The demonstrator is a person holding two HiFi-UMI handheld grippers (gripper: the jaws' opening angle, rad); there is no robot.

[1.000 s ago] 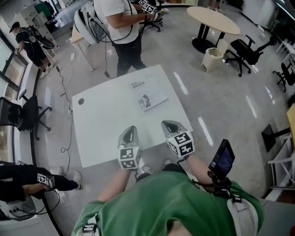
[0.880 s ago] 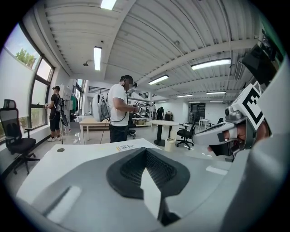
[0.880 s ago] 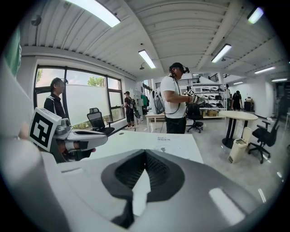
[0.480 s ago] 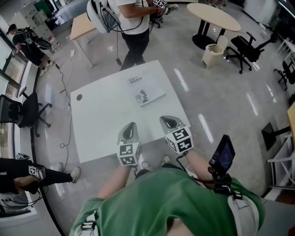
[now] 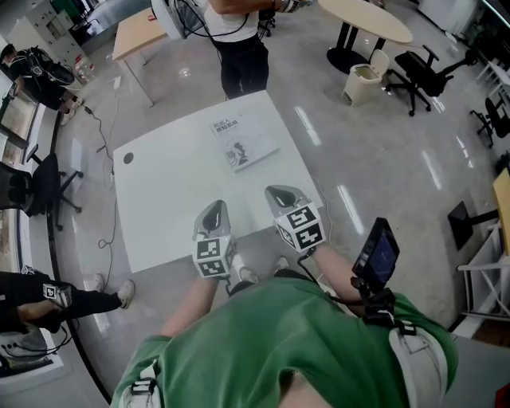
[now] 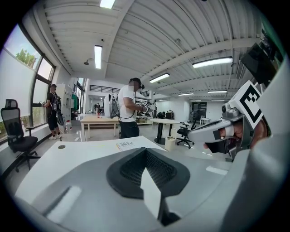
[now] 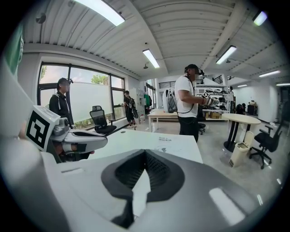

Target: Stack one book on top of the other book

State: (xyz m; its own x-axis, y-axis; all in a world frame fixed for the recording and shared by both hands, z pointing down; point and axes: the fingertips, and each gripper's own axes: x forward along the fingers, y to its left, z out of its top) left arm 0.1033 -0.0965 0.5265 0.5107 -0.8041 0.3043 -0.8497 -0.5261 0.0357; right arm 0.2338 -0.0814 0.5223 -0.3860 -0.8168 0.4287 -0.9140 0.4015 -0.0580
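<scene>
Two empty claws clenched above a white worktop [image 5: 167, 199].
Left claw [image 5: 215, 209] and right claw [image 5: 282, 194] side by side over the near edge, each pressed closed on nothing; book [image 5: 243, 143] flat at the far side, well apart from both, just before a standing person [image 5: 239, 40].

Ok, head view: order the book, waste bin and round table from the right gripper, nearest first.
1. The book, on the white table just ahead of the right gripper.
2. The waste bin, on the floor off to the right.
3. The round table, farther back right.
</scene>
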